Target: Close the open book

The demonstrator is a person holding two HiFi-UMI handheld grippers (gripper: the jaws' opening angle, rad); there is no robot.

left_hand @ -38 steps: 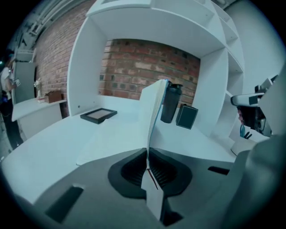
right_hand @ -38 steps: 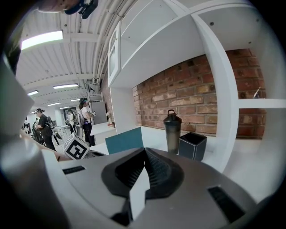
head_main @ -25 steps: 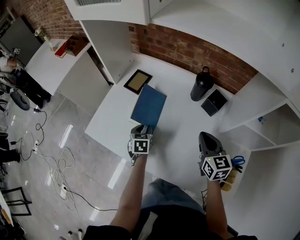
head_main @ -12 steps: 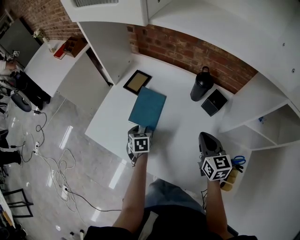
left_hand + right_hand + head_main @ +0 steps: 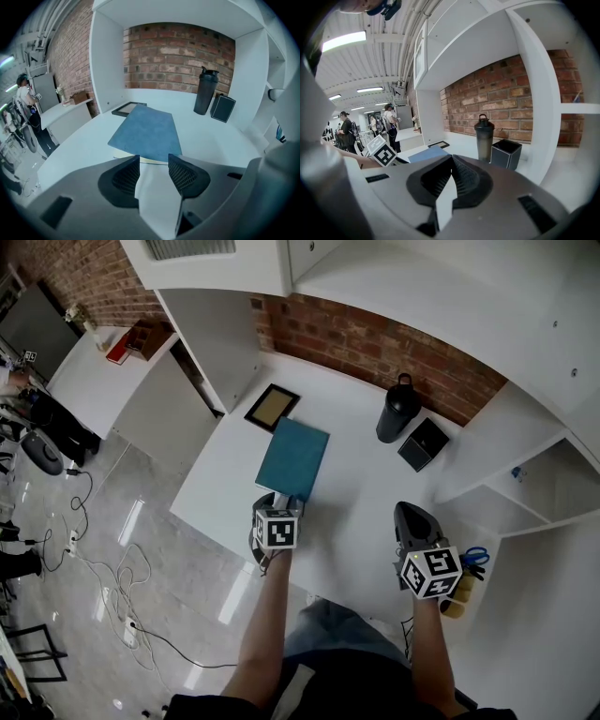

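Head view: left gripper [image 5: 277,521] sits at the near edge of the white table [image 5: 361,493], its tip at the near short edge of the teal book [image 5: 293,459], which lies flat with its cover up. Far from the book stands a picture frame [image 5: 273,406]; to the far right are a dark bottle [image 5: 397,411] and a black box [image 5: 425,443]. The right gripper [image 5: 419,540] hangs well apart from the book, near and to the right.

Left gripper view: the fingers [image 5: 126,173] stand apart, released, with only bare table between them. The book's near edge, pale pages showing under the cover, lies just beyond the fingertips.

Right gripper view: the fingers [image 5: 466,180] are closed tip to tip on nothing. The book shows far off to the left, beyond the left gripper's marker cube [image 5: 383,151].
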